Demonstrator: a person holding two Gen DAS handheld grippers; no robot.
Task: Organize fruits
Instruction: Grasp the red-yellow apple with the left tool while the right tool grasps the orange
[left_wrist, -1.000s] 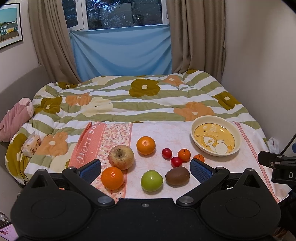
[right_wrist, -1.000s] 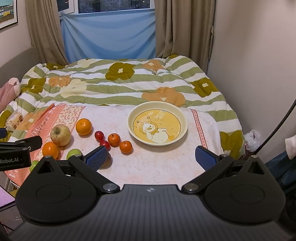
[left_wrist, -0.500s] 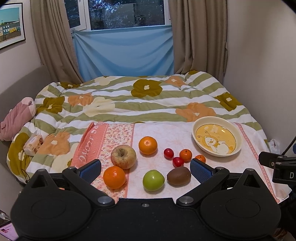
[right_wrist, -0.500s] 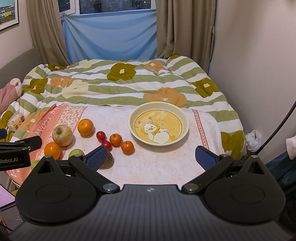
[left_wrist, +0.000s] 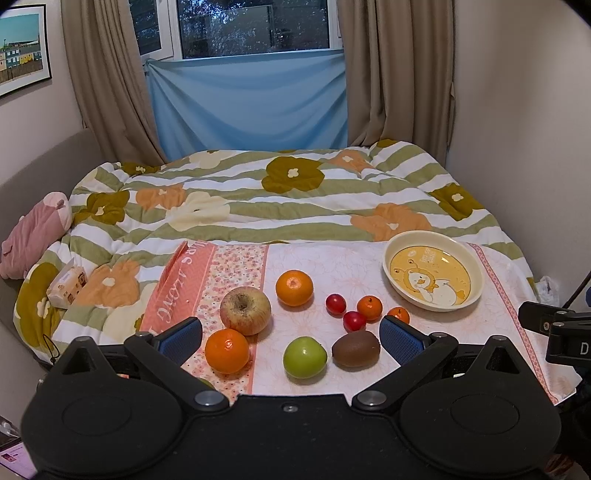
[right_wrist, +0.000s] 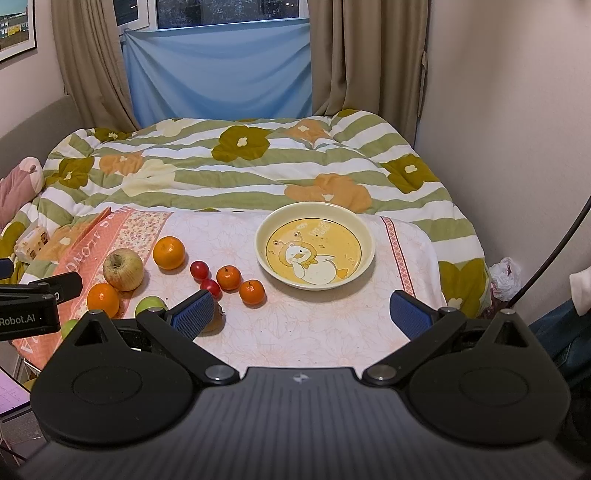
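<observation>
Claws (left_wrist: 291, 341) (right_wrist: 303, 314) hover level, spread wide, short of the fruit (left_wrist: 304, 357)

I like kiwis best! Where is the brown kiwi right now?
In the left wrist view the kiwi lies on the table's near edge, right of the green apple, just inside the left gripper's right finger.

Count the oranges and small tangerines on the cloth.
4: a large orange behind the apple, another orange in front of it, and two small tangerines near the yellow bowl.
</observation>
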